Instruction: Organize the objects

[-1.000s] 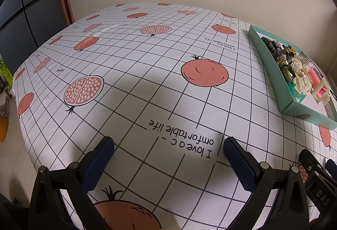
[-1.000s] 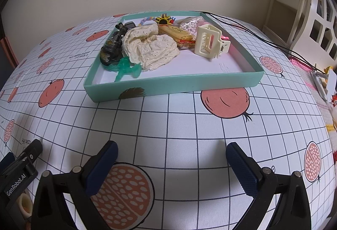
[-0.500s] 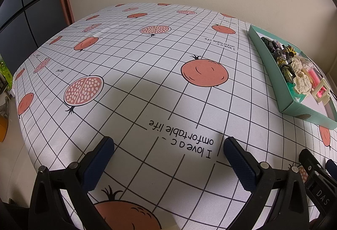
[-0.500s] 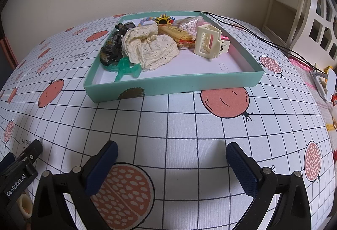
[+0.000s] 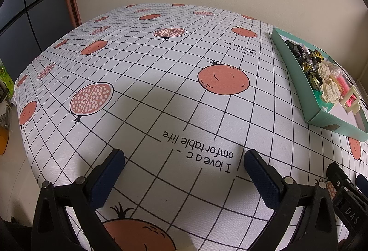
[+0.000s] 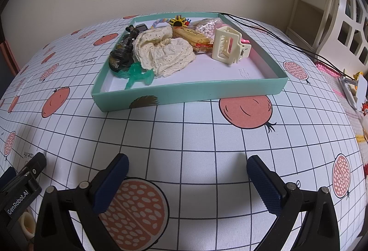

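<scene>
At the bottom of each wrist view, the left gripper [image 5: 184, 165] and right gripper [image 6: 187, 170] are seen with fingers spread wide and nothing between them, over the tablecloth [image 6: 184, 136]. No shift can be made out against the views a second ago; both are held still. Farther up, centre frame in the right view, the teal tray [image 6: 184, 93] holds the lace cloth [image 6: 165, 53], hair claw [image 6: 227, 47], green toy [image 6: 136, 73] and snack packets, piled together. No loose object is seen outside it, so either sorting is finished or unpacking is pending.

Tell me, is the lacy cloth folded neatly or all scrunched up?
Scrunched up. The cream lace cloth sits in a rumpled heap inside the teal tray.
</scene>
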